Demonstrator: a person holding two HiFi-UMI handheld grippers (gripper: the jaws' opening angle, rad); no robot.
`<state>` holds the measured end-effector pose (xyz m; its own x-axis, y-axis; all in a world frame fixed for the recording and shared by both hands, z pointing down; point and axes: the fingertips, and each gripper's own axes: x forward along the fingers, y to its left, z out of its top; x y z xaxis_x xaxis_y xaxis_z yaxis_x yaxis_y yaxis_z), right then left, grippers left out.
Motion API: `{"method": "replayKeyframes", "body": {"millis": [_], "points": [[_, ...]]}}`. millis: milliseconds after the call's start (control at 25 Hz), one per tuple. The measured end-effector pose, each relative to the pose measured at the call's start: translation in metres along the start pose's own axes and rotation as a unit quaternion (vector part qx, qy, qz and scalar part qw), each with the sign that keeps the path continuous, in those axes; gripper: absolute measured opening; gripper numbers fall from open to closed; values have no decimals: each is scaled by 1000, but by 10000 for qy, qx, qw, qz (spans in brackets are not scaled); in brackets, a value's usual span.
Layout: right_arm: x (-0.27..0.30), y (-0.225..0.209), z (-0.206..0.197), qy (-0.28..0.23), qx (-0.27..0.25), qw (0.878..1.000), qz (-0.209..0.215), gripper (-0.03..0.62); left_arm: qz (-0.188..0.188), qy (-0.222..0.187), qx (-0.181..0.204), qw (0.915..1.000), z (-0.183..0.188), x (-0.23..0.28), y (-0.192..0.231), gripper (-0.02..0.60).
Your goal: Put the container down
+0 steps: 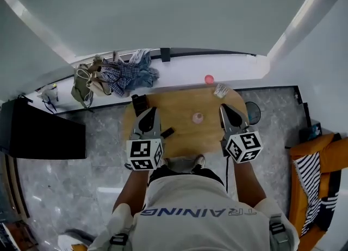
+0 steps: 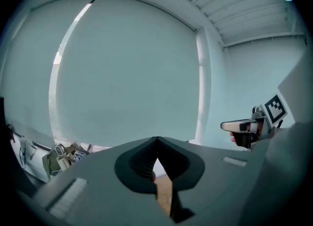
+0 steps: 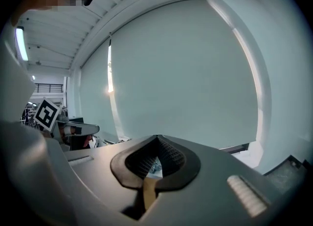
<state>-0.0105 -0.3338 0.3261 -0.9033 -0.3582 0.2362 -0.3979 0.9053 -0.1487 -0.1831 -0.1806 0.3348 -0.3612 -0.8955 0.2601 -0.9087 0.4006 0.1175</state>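
In the head view a round wooden table [image 1: 182,136] lies in front of me. A small pink container [image 1: 197,117] stands near its middle. A clear, patterned cup [image 1: 220,91] sits at the far right rim. My left gripper [image 1: 149,111] hovers over the table's left side and my right gripper [image 1: 224,107] over its right side, both apart from the pink container. In the left gripper view the left gripper [image 2: 157,139] has its jaw tips touching with nothing between them. The right gripper [image 3: 157,138] looks the same in its own view. Both point up at a pale wall.
A small black object [image 1: 167,132] lies on the table by the left gripper. Clothes and bags [image 1: 117,73] are piled on the white ledge behind, beside a red round thing [image 1: 209,79]. A black cabinet [image 1: 38,133] stands left and an orange chair [image 1: 318,174] right.
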Motion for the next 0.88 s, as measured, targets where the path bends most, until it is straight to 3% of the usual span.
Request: {"method": "replayKeyframes", "body": {"millis": [320,880], "points": [[0,7,24,-172,-42,9998,130,15,-247,-33,27,9997,8,2,-25,3],[2,8,19,-140,-15,9997,215,15,-347,-97,33,9993,16,6,-31,3]]}}
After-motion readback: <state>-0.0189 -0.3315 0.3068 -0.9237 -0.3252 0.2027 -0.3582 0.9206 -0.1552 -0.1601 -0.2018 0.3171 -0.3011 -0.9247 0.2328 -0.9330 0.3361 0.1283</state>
